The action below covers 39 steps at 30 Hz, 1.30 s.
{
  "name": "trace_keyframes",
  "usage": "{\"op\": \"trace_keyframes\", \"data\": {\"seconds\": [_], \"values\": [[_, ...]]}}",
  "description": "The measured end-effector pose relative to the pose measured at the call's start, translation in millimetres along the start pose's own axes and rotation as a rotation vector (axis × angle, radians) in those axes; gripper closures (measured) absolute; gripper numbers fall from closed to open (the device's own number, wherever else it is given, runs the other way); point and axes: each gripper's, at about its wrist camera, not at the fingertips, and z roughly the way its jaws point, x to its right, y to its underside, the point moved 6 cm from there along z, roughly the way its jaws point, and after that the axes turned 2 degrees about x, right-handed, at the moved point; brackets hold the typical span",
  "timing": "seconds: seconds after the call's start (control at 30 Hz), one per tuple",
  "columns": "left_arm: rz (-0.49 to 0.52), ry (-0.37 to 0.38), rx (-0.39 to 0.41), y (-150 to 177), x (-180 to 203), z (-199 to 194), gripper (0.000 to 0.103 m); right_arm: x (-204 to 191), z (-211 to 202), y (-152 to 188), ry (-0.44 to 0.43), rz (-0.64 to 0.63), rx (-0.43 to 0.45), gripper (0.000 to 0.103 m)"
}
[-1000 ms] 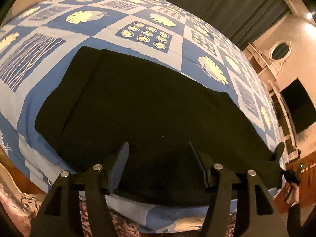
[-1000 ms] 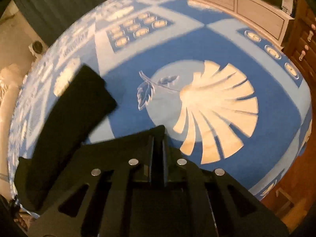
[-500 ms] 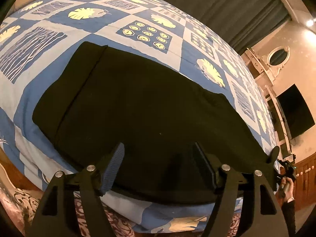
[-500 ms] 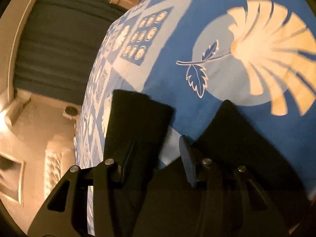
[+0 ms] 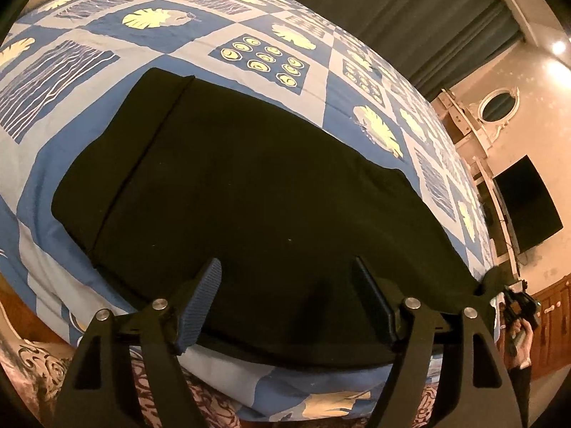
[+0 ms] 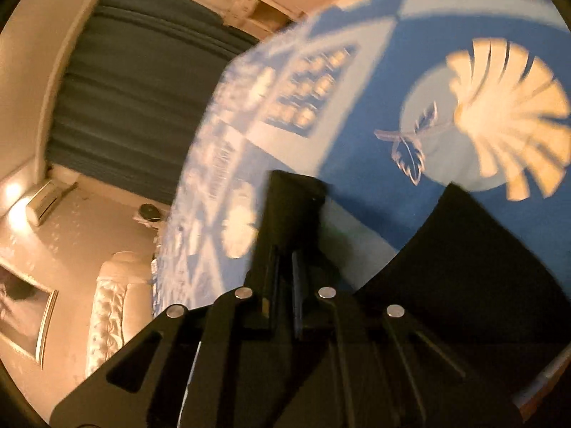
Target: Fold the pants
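Black pants [image 5: 249, 185] lie flat across a blue patterned bedspread [image 5: 249, 28], waistband to the left and legs running right. My left gripper [image 5: 285, 264] hovers over the pants' near edge. Its jaws are opening, and the cloth lies below them without either pad pressing on it. In the left wrist view a hand holds my right gripper [image 5: 517, 303] at the far right, where the leg end [image 5: 494, 280] is lifted. The blurred right wrist view shows my right gripper [image 6: 285, 260] shut on the black leg end [image 6: 292, 199], with more of the pants [image 6: 464, 256] to its right.
Dark curtains [image 5: 410, 18] hang behind the bed. On the right wall are a black screen [image 5: 524, 203] and an oval mirror [image 5: 498, 103], with a wooden cabinet [image 5: 556, 303] below. A padded headboard [image 6: 110, 303] stands to the left in the right wrist view. Patterned carpet [image 5: 39, 374] runs along the bed's near edge.
My right gripper went from shut to open beside the leg end, then shut on it and rolled as it lifted. My left gripper's jaws spread wider and stayed in place.
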Motion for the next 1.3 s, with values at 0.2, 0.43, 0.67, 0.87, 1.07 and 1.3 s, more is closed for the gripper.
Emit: {"op": "trace_keyframes", "data": {"seconds": [0.2, 0.43, 0.67, 0.87, 1.07, 1.3], "values": [[-0.006, 0.009, 0.002, 1, 0, -1, 0.029, 17, -84, 9, 0.003, 0.011, 0.067, 0.098], [0.002, 0.011, -0.004, 2, 1, 0, 0.027, 92, -85, 41, 0.172, 0.083, 0.004, 0.098], [0.017, 0.021, -0.008, 5, 6, -3, 0.027, 86, -90, 45, 0.192, 0.071, 0.043, 0.098], [0.035, 0.082, -0.008, 14, 28, -8, 0.027, 108, -99, 44, 0.197, 0.169, 0.043, 0.092], [0.149, 0.115, -0.033, 32, 62, -3, 0.026, 70, -109, 80, 0.066, 0.218, -0.002, 0.070], [0.124, 0.092, -0.052, 36, 47, 9, 0.027, 5, -40, 208, -0.108, 0.246, -0.391, 0.070]]}}
